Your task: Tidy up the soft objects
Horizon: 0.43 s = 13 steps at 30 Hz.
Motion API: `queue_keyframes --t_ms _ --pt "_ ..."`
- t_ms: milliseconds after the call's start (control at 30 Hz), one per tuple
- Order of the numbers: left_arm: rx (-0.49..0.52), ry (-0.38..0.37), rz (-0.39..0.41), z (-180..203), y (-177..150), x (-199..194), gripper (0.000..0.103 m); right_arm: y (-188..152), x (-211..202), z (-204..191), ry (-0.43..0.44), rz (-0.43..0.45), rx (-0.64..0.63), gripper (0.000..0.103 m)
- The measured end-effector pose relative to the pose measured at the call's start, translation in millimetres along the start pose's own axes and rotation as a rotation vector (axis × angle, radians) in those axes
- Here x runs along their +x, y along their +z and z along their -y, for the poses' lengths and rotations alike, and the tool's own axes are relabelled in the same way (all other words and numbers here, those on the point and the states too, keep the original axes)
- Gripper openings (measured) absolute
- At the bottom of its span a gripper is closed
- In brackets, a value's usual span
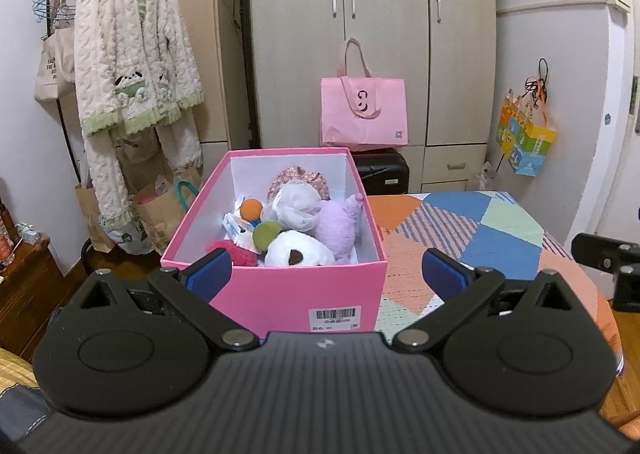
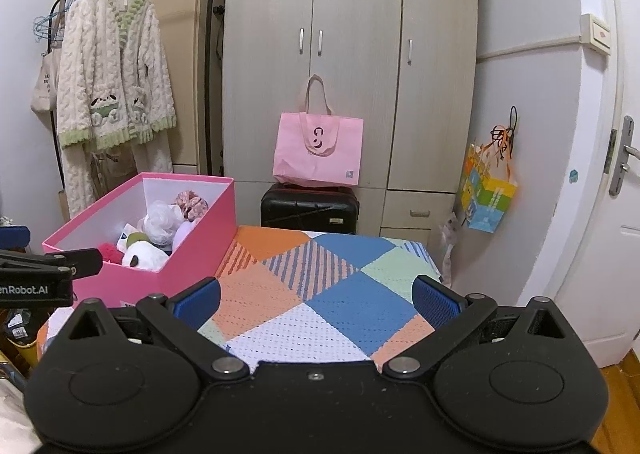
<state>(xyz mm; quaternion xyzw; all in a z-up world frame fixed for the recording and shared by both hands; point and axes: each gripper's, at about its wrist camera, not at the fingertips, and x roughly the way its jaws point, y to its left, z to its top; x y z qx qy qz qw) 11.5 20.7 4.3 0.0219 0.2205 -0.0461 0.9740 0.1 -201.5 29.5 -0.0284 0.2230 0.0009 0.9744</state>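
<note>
A pink box (image 1: pixel 296 290) stands on the left part of the patchwork table (image 1: pixel 480 230). It holds several soft toys: a purple plush (image 1: pixel 340 224), a white plush (image 1: pixel 298 250), a white mesh puff (image 1: pixel 298 206), an orange ball (image 1: pixel 251 209) and a red fluffy item (image 1: pixel 240 252). My left gripper (image 1: pixel 326 274) is open and empty, just in front of the box's near wall. My right gripper (image 2: pixel 316 300) is open and empty above the table's cloth (image 2: pixel 320 294), right of the box (image 2: pixel 192 254).
A pink tote bag (image 1: pixel 364 114) sits on a black suitcase (image 2: pixel 310 210) before the wardrobe (image 1: pixel 380 34). A fleece robe (image 1: pixel 132 62) hangs on a rack at left, paper bags (image 1: pixel 160 214) below. A colourful bag (image 2: pixel 486 194) hangs on the right wall beside the door (image 2: pixel 600 174).
</note>
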Motion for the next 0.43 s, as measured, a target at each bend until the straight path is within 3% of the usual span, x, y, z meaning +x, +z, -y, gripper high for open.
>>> queue_keyframes --t_ms 433 --pt "0.009 -0.006 -0.008 2.0 -0.4 2.5 0.103 -0.1 2.8 1.8 0.009 -0.015 0.020 0.103"
